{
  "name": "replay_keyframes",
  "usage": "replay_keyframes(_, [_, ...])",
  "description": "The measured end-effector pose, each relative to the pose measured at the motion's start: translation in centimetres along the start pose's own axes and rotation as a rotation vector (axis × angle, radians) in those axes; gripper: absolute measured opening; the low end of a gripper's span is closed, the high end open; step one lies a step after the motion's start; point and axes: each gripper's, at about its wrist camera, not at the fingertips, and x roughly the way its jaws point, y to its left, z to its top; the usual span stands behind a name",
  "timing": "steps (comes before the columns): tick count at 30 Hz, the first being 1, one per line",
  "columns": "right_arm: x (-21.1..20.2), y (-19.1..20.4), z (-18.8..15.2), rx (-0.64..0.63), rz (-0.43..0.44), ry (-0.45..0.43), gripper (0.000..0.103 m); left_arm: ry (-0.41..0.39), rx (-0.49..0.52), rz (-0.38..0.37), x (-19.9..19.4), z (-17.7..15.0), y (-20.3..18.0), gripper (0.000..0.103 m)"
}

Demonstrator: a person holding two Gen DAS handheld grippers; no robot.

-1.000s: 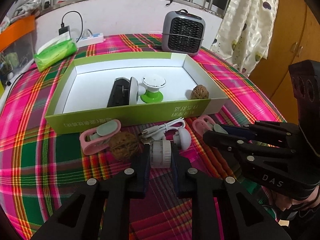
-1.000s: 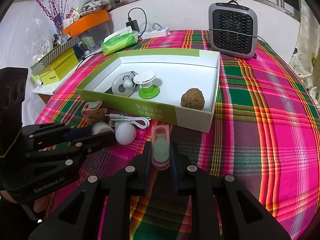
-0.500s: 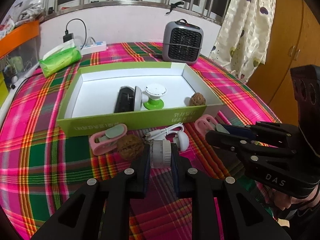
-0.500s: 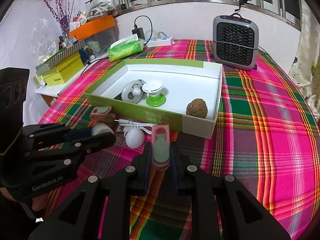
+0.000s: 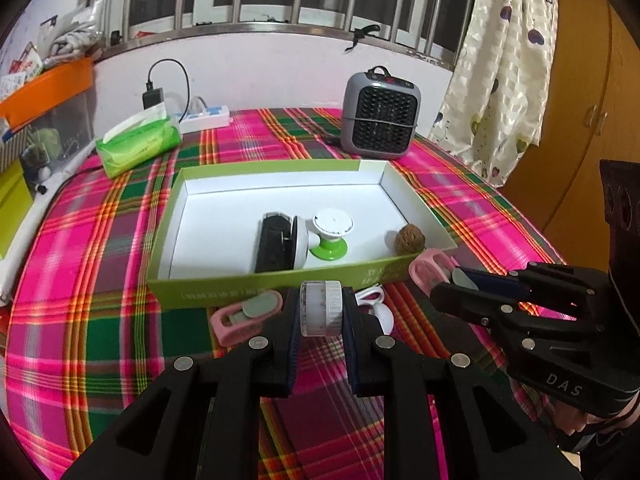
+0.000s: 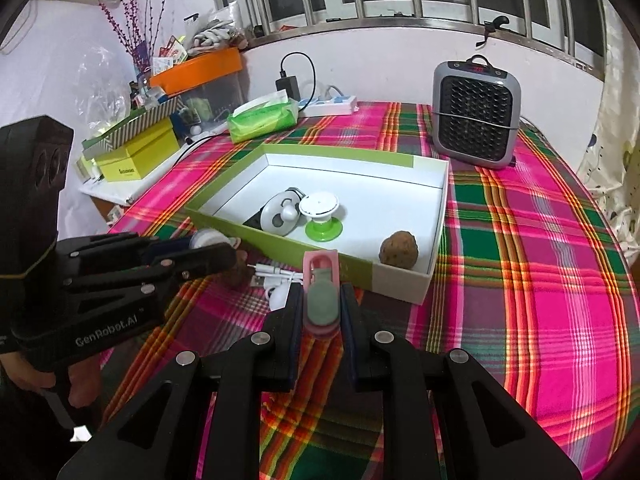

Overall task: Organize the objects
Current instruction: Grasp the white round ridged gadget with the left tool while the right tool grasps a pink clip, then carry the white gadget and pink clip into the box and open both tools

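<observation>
Two grippers are both closed on things. At bottom centre, your left gripper (image 5: 321, 314) clamps a small white round jar (image 5: 321, 307); your right gripper (image 6: 321, 312) clamps a pink clip (image 6: 321, 300). You can read "DAS" and "GenRobot.AI" on the bodies. Behind, mid-frame, the green box (image 6: 288, 244) holds a walnut (image 6: 399, 249). Its printed text is unreadable.

left gripper (image 5: 320, 314): rose off the plaid tablecloth (image 5: 100, 320), carried the white round jar (image 5: 321, 308) up level with the green box (image 5: 240, 286) front wall
right gripper (image 6: 321, 312): lifted the pink clip (image 6: 321, 292) up toward the box's near wall
walnut on the cloth: went behind the left gripper in its view
</observation>
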Motion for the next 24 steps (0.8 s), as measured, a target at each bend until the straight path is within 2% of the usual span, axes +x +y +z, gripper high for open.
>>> replay_keyframes(24, [0.8, -0.4, 1.6, -0.012, -0.008, -0.009, 0.018, -0.020, -0.010, 0.022, 0.7, 1.6, 1.3, 0.017])
